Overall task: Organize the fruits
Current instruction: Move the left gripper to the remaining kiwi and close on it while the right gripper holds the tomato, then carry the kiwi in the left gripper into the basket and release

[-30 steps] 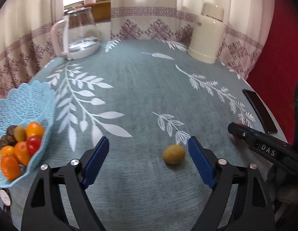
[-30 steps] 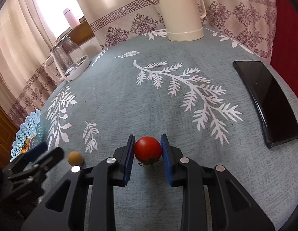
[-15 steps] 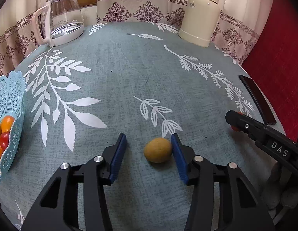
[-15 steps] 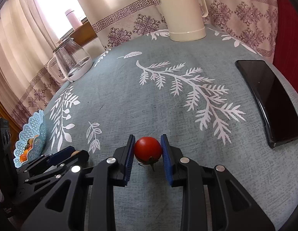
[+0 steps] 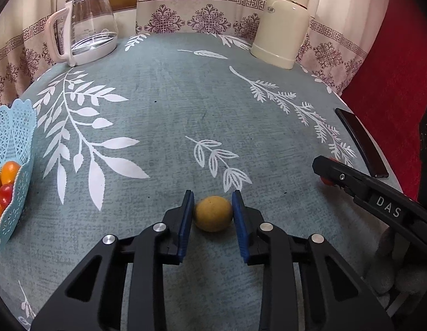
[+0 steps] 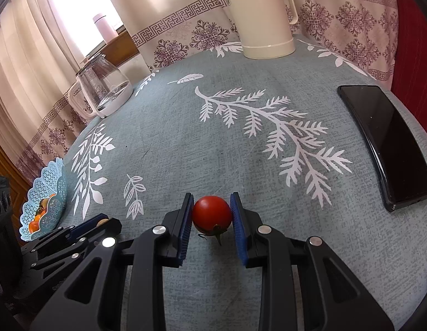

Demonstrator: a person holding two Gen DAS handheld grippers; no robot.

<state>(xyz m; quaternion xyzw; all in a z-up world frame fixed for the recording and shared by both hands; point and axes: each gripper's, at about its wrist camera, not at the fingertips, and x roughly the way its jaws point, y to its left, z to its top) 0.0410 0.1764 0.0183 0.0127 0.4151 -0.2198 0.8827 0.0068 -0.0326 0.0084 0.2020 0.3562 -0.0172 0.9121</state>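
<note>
Your left gripper (image 5: 212, 215) has its blue pads closed against both sides of a yellow-brown fruit (image 5: 212, 214); the fruit sits on the tablecloth (image 5: 163, 104) between them. Your right gripper (image 6: 212, 213) is clamped the same way on a red tomato (image 6: 212, 213), pads touching both flanks, its green stem pointing back toward you; whether it rests on the cloth or is just clear of it you cannot tell.

Close around: in the left wrist view your right gripper's black arm, marked "DAS", reaches in from the right, with a sliver of red showing at its tip. In the right wrist view your left gripper lies low at the left edge, its tips near a small leaf print.

Farther out: the blue lattice basket (image 5: 13, 149) stands at the left edge of the table, already holding orange and red fruit (image 5: 7, 171). Open cloth lies between the yellow-brown fruit and the basket. From the tomato, your left gripper lies between it and the basket (image 6: 46, 193).

A black phone (image 6: 384, 143) lies flat near the right edge, well apart from the tomato. At the far side, a glass kettle (image 5: 87, 35) with a white handle stands left and a cream thermos jug (image 5: 281, 24) right, both against the patterned curtain (image 5: 185, 8). A pink bottle (image 6: 101, 26) stands on the sill behind.
</note>
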